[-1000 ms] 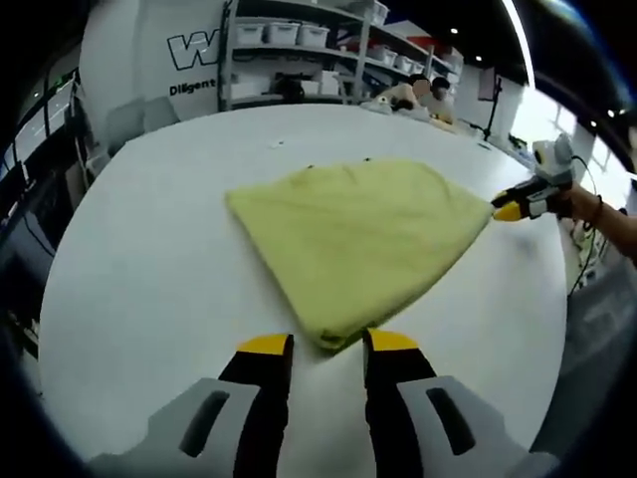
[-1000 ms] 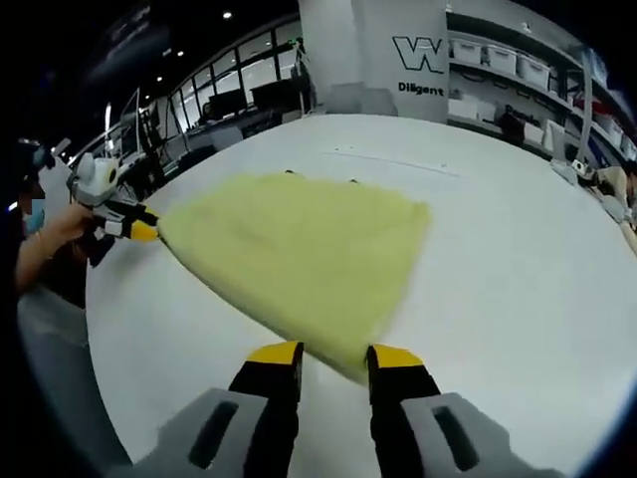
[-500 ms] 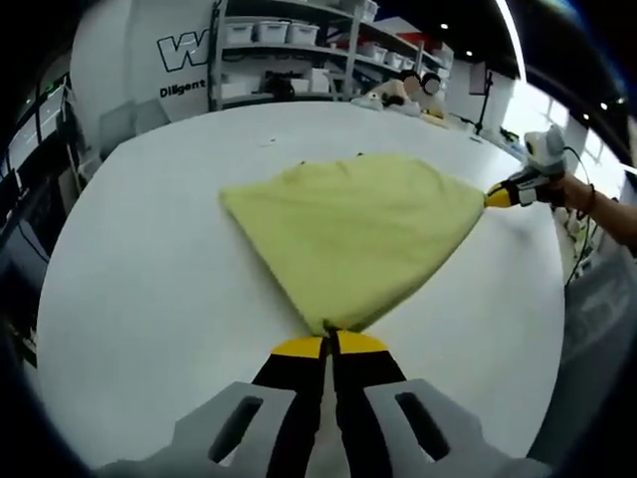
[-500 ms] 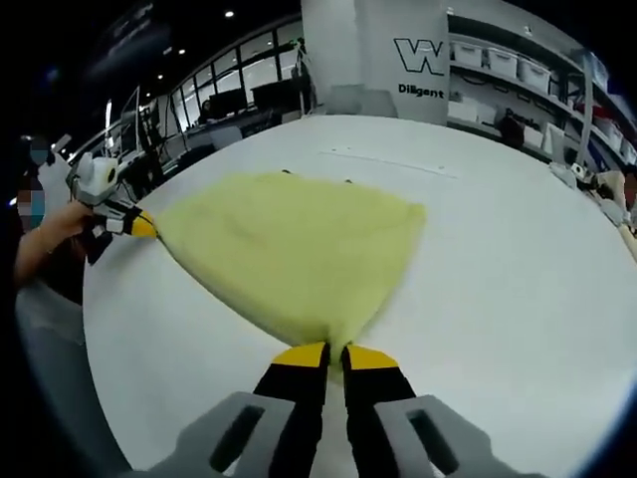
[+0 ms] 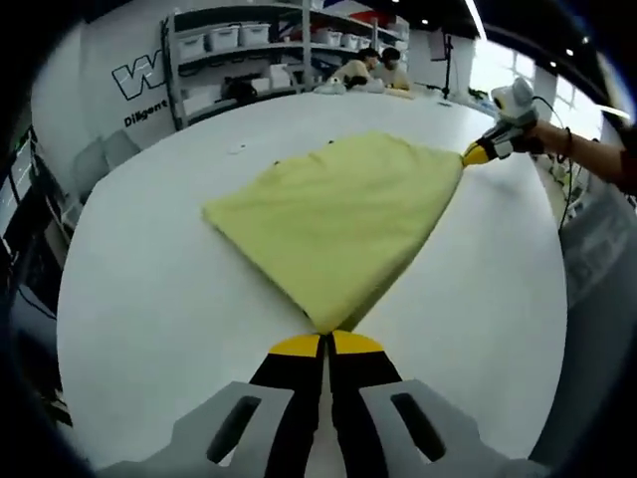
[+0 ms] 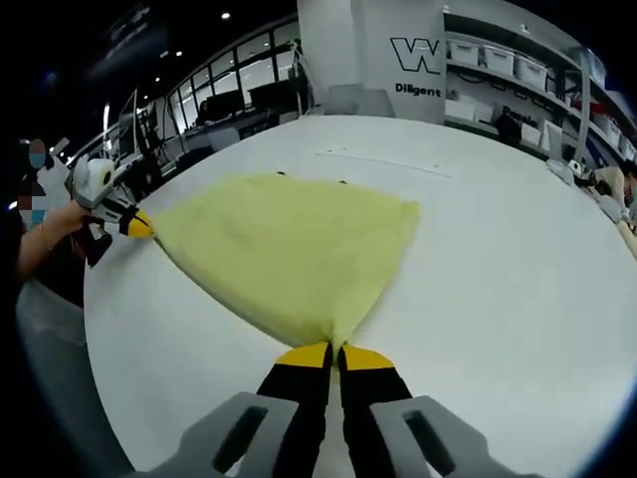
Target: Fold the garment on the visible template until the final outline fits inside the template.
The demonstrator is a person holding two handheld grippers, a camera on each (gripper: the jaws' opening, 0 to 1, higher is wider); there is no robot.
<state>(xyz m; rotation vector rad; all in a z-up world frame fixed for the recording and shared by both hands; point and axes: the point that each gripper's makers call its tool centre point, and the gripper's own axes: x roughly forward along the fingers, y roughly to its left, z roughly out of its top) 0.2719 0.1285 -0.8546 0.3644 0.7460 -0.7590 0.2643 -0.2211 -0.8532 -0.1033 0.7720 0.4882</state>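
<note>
White and broad, the bench (image 5: 149, 299) carries a pale yellow garment (image 5: 338, 214) lying flat near its middle, folded into a roughly triangular shape. Behind it stand shelving racks (image 5: 249, 50) with white bins, a white wall panel with dark lettering (image 6: 423, 60), and, in the left gripper view, people sitting at the far edge of the bench.

Seen from the left gripper view, the left tongs (image 5: 325, 344) are clenched on the nearest corner of the garment, yellow tips pressed together with the cloth pinched between them. At the upper right of that view, the right tongs (image 5: 476, 154) grip the opposite corner, held by a person's hand (image 5: 542, 134).

From the right gripper view, the right tongs (image 6: 333, 356) are likewise closed on the garment's (image 6: 289, 249) near corner, and the left tongs (image 6: 137, 226) hold the far left point. A few small dark marks (image 6: 284, 175) peek out at the cloth's far edge.
</note>
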